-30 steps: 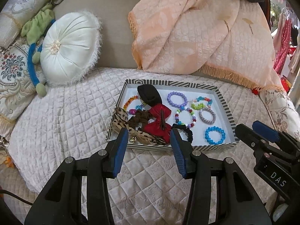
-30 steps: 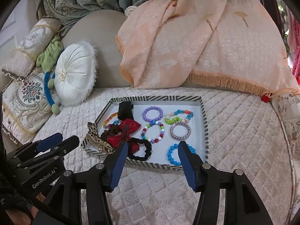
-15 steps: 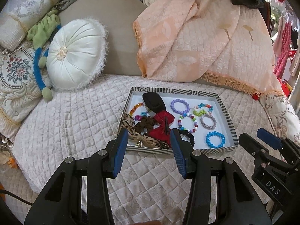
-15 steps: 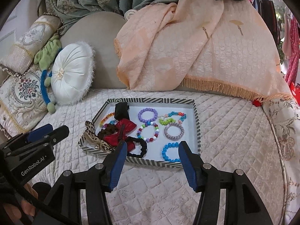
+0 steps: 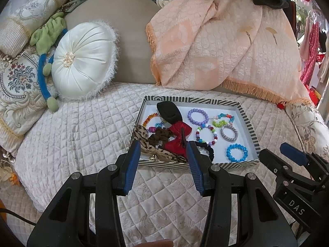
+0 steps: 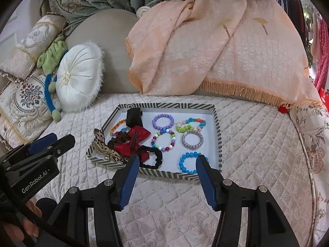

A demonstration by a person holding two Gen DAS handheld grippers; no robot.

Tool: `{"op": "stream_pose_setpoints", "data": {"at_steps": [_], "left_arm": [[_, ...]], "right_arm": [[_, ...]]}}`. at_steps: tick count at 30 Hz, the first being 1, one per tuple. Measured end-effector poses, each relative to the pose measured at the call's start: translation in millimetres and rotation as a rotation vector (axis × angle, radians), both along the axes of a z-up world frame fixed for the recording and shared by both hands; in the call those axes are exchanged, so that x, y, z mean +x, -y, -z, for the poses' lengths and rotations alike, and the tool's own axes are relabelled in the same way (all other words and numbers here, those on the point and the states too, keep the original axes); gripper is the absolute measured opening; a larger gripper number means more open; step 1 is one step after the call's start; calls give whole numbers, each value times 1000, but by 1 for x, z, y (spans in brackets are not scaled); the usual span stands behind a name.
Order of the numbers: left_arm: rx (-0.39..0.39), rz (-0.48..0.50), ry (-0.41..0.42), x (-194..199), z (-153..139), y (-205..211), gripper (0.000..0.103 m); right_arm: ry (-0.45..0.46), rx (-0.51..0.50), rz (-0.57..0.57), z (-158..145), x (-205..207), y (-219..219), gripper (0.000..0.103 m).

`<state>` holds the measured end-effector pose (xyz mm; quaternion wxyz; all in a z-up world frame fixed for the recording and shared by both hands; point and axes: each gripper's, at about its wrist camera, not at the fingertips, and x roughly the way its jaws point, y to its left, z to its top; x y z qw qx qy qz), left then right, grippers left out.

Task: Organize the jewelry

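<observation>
A striped-rim tray (image 5: 249, 126) (image 6: 218, 127) lies on the quilted seat. It holds several bead bracelets, among them a purple one (image 5: 197, 115) (image 6: 162, 121), a blue one (image 5: 236, 152) (image 6: 190, 162) and a grey one (image 5: 228, 133) (image 6: 192, 139). At its left are a red bow (image 5: 177, 138) (image 6: 135, 140), a leopard bow (image 5: 156, 150) (image 6: 105, 147), a black scrunchie (image 6: 153, 156) and a black clip (image 5: 169, 111). My left gripper (image 5: 163, 150) is open and empty before the tray's near left edge. My right gripper (image 6: 167, 163) is open and empty before its near right edge.
A round white cushion (image 5: 82, 59) and embroidered pillows (image 5: 16, 86) sit at the left. A peach fringed throw (image 5: 216, 47) drapes over the backrest behind the tray. The seat's curved edge (image 6: 308, 164) runs at the right.
Both grippers have drawn back and up from the tray, so it looks smaller and farther. Both stay open and empty. Nothing in the tray has moved.
</observation>
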<state>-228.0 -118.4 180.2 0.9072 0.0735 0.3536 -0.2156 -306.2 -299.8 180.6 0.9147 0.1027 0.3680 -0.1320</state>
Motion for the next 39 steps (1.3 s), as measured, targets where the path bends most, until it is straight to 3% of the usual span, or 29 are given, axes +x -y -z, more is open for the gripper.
{"op": "stream_pose_setpoints", "data": {"at_steps": [39], "left_arm": [[22, -13, 1, 4, 9, -7, 46]], "right_arm": [[-29, 1, -18, 10, 7, -5, 55]]}}
